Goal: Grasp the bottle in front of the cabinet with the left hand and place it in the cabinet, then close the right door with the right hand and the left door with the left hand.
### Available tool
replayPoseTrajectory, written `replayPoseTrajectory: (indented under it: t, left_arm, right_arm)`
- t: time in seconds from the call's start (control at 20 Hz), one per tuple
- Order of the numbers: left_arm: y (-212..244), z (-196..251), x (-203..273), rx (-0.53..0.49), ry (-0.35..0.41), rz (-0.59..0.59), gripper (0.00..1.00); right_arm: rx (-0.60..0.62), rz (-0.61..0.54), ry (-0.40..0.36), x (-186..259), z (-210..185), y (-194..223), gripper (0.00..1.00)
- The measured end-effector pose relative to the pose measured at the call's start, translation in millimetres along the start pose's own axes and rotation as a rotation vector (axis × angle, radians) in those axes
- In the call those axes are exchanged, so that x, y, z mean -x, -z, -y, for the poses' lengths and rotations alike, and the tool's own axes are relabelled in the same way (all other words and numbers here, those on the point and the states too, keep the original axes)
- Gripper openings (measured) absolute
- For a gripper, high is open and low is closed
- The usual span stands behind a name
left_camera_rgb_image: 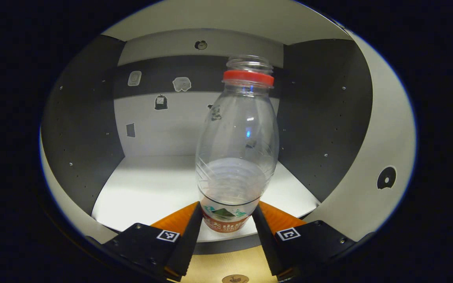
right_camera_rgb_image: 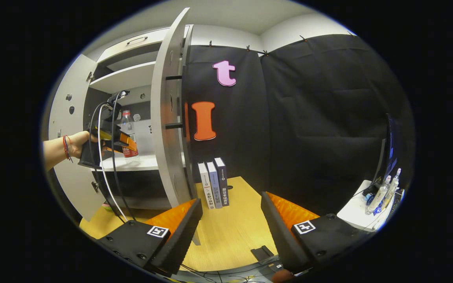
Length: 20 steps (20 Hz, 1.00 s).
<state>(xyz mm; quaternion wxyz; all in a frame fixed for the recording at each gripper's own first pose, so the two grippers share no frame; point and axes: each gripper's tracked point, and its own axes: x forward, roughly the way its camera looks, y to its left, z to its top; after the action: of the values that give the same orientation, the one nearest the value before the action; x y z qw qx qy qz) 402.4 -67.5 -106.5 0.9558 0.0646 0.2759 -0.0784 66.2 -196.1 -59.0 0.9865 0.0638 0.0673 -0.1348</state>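
A clear plastic bottle (left_camera_rgb_image: 236,157) with a red neck ring, no cap and a label at its base stands upright at the front edge of the white cabinet shelf (left_camera_rgb_image: 151,188). My left gripper (left_camera_rgb_image: 226,220) is shut on the bottle's base, one finger on each side. In the right gripper view a hand (right_camera_rgb_image: 77,143) holds the left gripper (right_camera_rgb_image: 126,143) with the bottle (right_camera_rgb_image: 128,129) inside the open cabinet. The right door (right_camera_rgb_image: 167,118) stands open, edge-on; the left door (right_camera_rgb_image: 67,118) is swung wide. My right gripper (right_camera_rgb_image: 230,212) hangs open over the wooden table, holding nothing.
Three books (right_camera_rgb_image: 214,182) stand upright on the wooden table (right_camera_rgb_image: 230,236) beside the right door. An upper shelf (right_camera_rgb_image: 120,76) sits above the bottle. A white side table (right_camera_rgb_image: 360,218) with spray bottles and a monitor (right_camera_rgb_image: 387,153) is at the far right. Cables trail from the left gripper.
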Motion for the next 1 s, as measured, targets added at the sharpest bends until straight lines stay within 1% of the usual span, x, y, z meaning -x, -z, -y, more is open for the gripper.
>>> replayPoseTrajectory:
  t: [0.15, 0.4, 0.5, 0.55, 0.65, 0.75, 0.8, 0.85, 1.0]
  left_arm:
    - [5.4, -0.8, -9.4, 0.011, -0.01, -0.024, 0.76]
    - [1.0, 0.7, -9.2, -0.003, -0.03, -0.005, 0.79]
    - [-2.2, 0.6, -6.7, -0.005, -0.039, 0.012, 0.86]
    - [-3.7, -0.6, -4.5, -0.001, -0.05, 0.019, 0.93]
    - [-3.6, 2.1, 2.5, 0.007, -0.052, 0.025, 0.95]
    - [-3.7, 6.3, 12.1, 0.012, -0.045, 0.033, 0.95]
    - [-5.5, 4.5, 19.3, 0.01, -0.054, 0.046, 0.95]
    - [-9.5, 2.5, 27.2, 0.008, -0.068, 0.067, 0.95]
    - [-24.8, 9.0, 61.0, -0.022, -0.05, 0.14, 0.95]
  right_arm:
    - [0.011, 0.003, 0.016, -0.6, 6.0, 2.3, 0.99]
    - [0.006, 0.004, 0.021, 3.2, 11.0, 2.3, 0.99]
    - [0.004, 0.008, 0.024, 4.5, 13.8, 0.3, 0.99]
    - [0.001, 0.015, 0.024, 4.7, 14.5, -2.0, 0.99]
    - [-0.003, 0.028, 0.021, 4.9, 14.4, -6.5, 0.99]
    - [-0.001, 0.041, 0.012, 5.3, 12.2, -11.8, 0.99]
    - [0.002, 0.048, 0.007, 4.5, 11.1, -14.4, 0.99]
    - [0.004, 0.054, -0.001, 3.3, 9.0, -16.2, 0.99]
    - [0.004, 0.075, -0.014, 2.4, 6.0, -24.3, 0.99]
